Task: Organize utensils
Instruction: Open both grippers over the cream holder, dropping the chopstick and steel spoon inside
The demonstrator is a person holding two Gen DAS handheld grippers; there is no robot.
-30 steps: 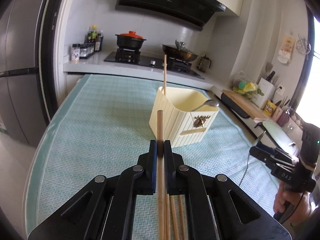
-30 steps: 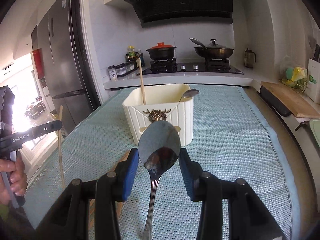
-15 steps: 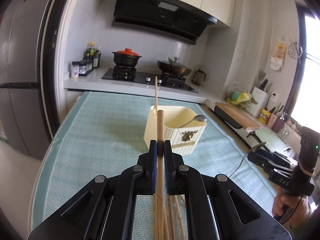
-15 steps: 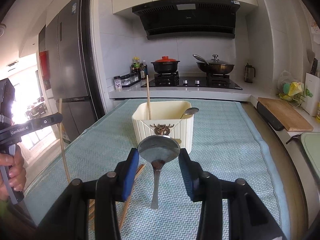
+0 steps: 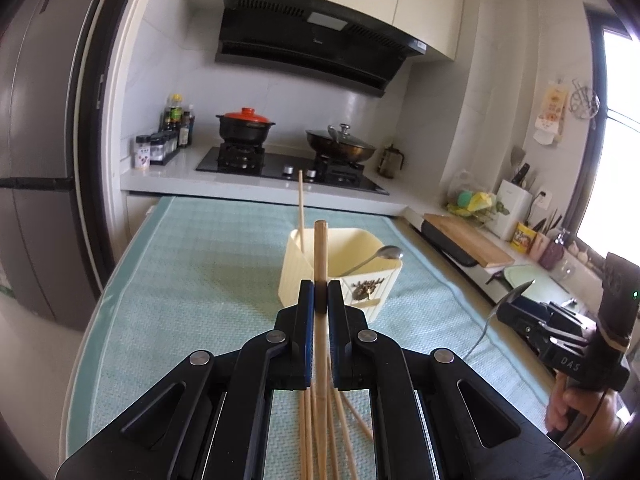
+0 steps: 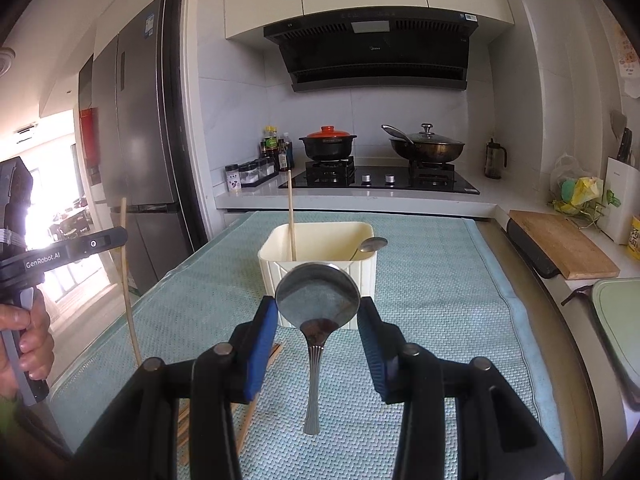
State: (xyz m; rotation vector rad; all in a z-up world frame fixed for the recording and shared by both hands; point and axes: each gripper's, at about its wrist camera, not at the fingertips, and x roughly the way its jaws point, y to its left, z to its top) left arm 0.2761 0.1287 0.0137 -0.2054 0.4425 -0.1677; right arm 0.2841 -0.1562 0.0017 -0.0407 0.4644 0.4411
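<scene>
Utensils: one wooden chopstick point(image 5: 320, 256) is pinched between the nearly closed jaws of the left gripper point(image 5: 320, 298), its tip sticking out fwd past the pads, lined up in view w/ the cream utensil holder point(image 5: 352, 280). Below the jaws, loose chopsticks point(image 5: 340, 420) lie fanned on the teal table mat point(image 5: 192, 280). From the right wrist cam the same chopstick point(image 6: 127, 276) shows upright at frame left, clamped by the left gripper point(image 6: 120, 237), w/ the person's left hand point(image 6: 28, 344) round the handle.

Right gripper point(image 6: 318, 312) holds a steel spoon point(image 6: 318, 300) by the bowl: blue pads pressing both edges of the bowl, jaws partway apart, handle hanging down twd the mat point(image 6: 440, 280). Bowl faces the cam. In the left wrist cam the right gripper point(image 5: 510, 308) sits at frame right, spoon point(image 5: 516, 294) in it, right hand point(image 5: 576, 408) below.

Holder point(image 6: 320, 256) stands on the mat mid-table, just beyond the held spoon. Inside it: one chopstick point(image 6: 291, 216) standing at the left side, and a second spoon point(image 6: 372, 245) leaning on the right rim. Brass stag ornament point(image 5: 362, 290) on its front face.

Behind: hob w/ a black pot w/ red lid point(image 6: 327, 144) and a lidded wok point(image 6: 426, 146); wooden cutting board point(image 6: 560, 244) on the counter to the right.
</scene>
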